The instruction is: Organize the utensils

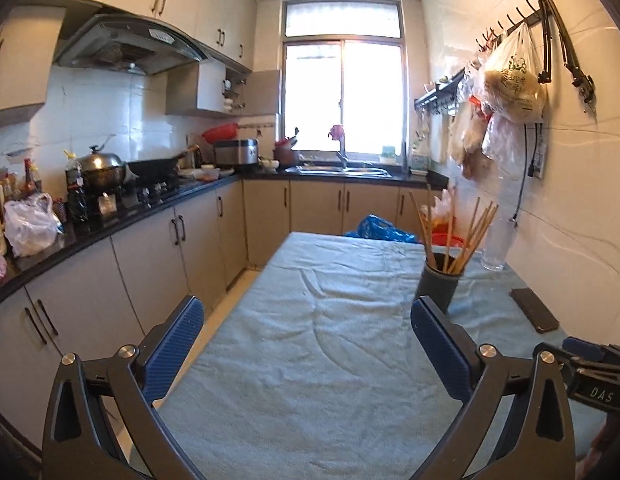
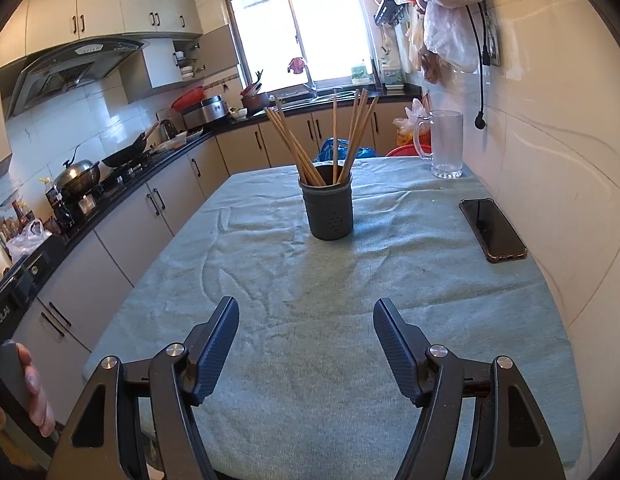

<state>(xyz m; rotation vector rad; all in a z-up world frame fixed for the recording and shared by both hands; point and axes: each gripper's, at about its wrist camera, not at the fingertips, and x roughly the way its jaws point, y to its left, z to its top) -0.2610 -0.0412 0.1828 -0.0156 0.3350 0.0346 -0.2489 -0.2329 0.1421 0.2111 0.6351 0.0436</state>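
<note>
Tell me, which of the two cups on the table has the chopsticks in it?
The dark grey cup in the middle of the table holds the wooden chopsticks. The other one, the clear glass mug with a handle by the wall, looks empty.

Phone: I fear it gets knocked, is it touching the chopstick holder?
No, the phone lies apart from the holder, near the wall.

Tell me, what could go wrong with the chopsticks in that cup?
The chopsticks lean out in all directions, so a bump from either gripper could tip the cup. The cloth under it is wrinkled, which may make it wobbly. The phone and glass mug stand nearby and might get knocked.
</note>
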